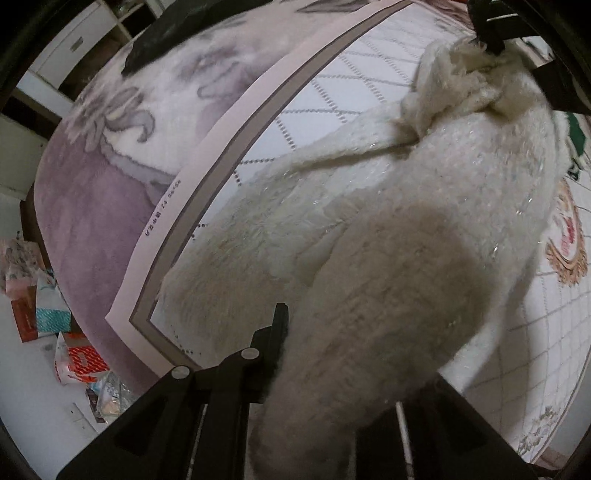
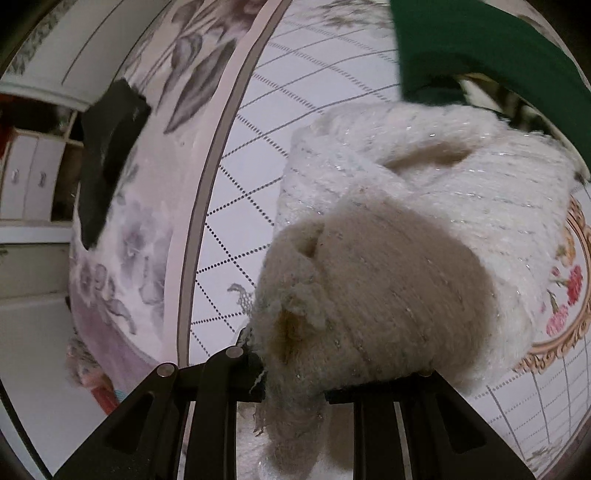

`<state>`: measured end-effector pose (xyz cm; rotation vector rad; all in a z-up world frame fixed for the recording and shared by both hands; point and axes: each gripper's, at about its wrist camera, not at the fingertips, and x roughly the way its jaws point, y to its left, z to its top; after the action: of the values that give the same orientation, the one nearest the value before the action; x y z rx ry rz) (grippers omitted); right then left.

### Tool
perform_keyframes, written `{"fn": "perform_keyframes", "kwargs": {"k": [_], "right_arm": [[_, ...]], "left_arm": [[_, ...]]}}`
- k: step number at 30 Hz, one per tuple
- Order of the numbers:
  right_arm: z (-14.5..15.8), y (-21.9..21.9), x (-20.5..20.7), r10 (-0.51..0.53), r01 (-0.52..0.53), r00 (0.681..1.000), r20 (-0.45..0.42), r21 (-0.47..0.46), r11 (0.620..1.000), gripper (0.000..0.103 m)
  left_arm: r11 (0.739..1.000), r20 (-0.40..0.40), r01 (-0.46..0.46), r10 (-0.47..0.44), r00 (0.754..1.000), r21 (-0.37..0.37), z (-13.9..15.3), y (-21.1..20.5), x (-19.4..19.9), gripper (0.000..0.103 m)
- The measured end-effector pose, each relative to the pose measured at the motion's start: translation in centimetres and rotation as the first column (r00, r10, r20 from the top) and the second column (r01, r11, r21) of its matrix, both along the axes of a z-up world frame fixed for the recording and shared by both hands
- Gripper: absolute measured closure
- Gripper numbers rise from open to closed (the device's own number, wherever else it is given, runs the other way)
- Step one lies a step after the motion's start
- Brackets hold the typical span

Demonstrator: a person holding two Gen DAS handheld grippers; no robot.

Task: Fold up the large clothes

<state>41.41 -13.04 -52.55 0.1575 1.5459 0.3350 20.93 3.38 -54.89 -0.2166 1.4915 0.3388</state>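
The sweater (image 1: 388, 229), white and fluffy with glinting threads, hangs bunched between the two grippers over a white mat (image 1: 332, 85) with a dotted diamond grid. In the left wrist view the left gripper (image 1: 332, 369) holds a thick fold of it at 6 o'clock, jaws clenched on the knit (one black finger (image 1: 279, 325) shows beside the cloth, the other is buried). The right gripper (image 1: 487, 33) appears at 1 o'clock, pinching the sweater's far end.

In the right wrist view the right gripper (image 2: 291, 384) has its jaws grasping a rolled edge of the sweater (image 2: 388, 258) at 6 o'clock, loose yarn trailing over the left finger. A green cloth (image 2: 480, 48) lies at 1 o'clock, a dark cloth (image 2: 107, 158) at 9 o'clock on a mauve floral blanket (image 2: 147, 240). A floral medallion (image 2: 569, 291) on the mat shows at 3 o'clock.
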Motion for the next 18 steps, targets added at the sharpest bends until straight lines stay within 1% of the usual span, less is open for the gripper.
{"fn": "perform_keyframes", "kwargs": {"k": [1, 2, 4, 5, 6, 7, 9, 10, 12, 13, 14, 15, 17, 18], "right_arm": [[-0.4, 0.6, 0.2, 0.003, -0.003, 1.000, -0.004, -0.009, 1.000, 0.082], [-0.6, 1.3, 0.4, 0.012, -0.012, 1.000, -0.008, -0.020, 1.000, 0.081], [-1.1, 2.4, 0.8, 0.023, -0.023, 1.000, -0.021, -0.041, 0.999, 0.079], [-1.2, 2.8, 1.0, 0.025, -0.026, 0.999, -0.025, -0.067, 0.997, 0.078], [-1.3, 3.2, 1.1, 0.032, -0.035, 0.999, -0.038, -0.069, 0.997, 0.071], [-1.3, 3.5, 1.3, 0.035, -0.039, 0.998, -0.055, -0.058, 0.998, 0.066], [-1.0, 3.9, 1.4, 0.044, -0.044, 0.996, -0.072, 0.004, 0.999, 0.044], [-0.5, 3.9, 1.4, 0.049, -0.045, 0.996, -0.078, 0.053, 0.998, 0.035], [0.3, 3.6, 1.5, 0.052, -0.038, 0.995, -0.084, 0.155, 0.987, 0.029], [0.6, 3.3, 1.6, 0.049, -0.029, 0.995, -0.088, 0.206, 0.978, 0.029], [0.9, 2.8, 1.7, 0.046, -0.017, 0.994, -0.101, 0.273, 0.962, 0.029], [1.2, 2.2, 1.8, 0.042, 0.001, 0.992, -0.116, 0.345, 0.938, 0.029], [2.0, 0.8, 2.1, 0.023, 0.031, 0.992, -0.122, 0.423, 0.905, 0.029], [2.6, -0.2, 2.1, 0.014, 0.038, 0.994, -0.109, 0.460, 0.887, 0.029]], "left_arm": [[0.999, -0.006, -0.027, 0.027, 1.000, -0.027, -0.6, 0.8, 0.0, 0.081], [0.998, -0.015, -0.049, 0.048, 0.999, -0.041, -0.8, 1.4, -0.1, 0.078], [0.994, -0.003, -0.084, 0.084, 0.996, -0.069, -0.8, 2.5, -0.2, 0.071], [0.989, 0.003, -0.116, 0.116, 0.993, -0.089, -0.6, 3.5, -0.3, 0.069], [0.986, 0.005, -0.132, 0.133, 0.991, -0.102, -0.4, 4.0, -0.5, 0.067], [0.978, 0.010, -0.160, 0.163, 0.987, -0.131, 0.0, 4.9, -0.7, 0.066], [0.963, 0.018, -0.201, 0.208, 0.978, -0.179, 0.7, 6.3, -1.1, 0.066], [0.956, 0.026, -0.218, 0.228, 0.973, -0.195, 1.3, 7.0, -1.4, 0.066], [0.947, 0.043, -0.244, 0.258, 0.965, -0.211, 2.3, 8.2, -1.8, 0.065], [0.946, 0.049, -0.250, 0.265, 0.963, -0.207, 2.7, 8.6, -2.0, 0.064], [0.946, 0.061, -0.257, 0.274, 0.960, -0.200, 3.3, 9.1, -2.3, 0.062], [0.947, 0.072, -0.262, 0.279, 0.958, -0.185, 3.9, 9.6, -2.6, 0.058], [0.948, 0.085, -0.273, 0.289, 0.953, -0.162, 4.5, 10.6, -3.0, 0.057], [0.950, 0.091, -0.272, 0.288, 0.953, -0.155, 4.6, 11.4, -3.1, 0.057]]}}
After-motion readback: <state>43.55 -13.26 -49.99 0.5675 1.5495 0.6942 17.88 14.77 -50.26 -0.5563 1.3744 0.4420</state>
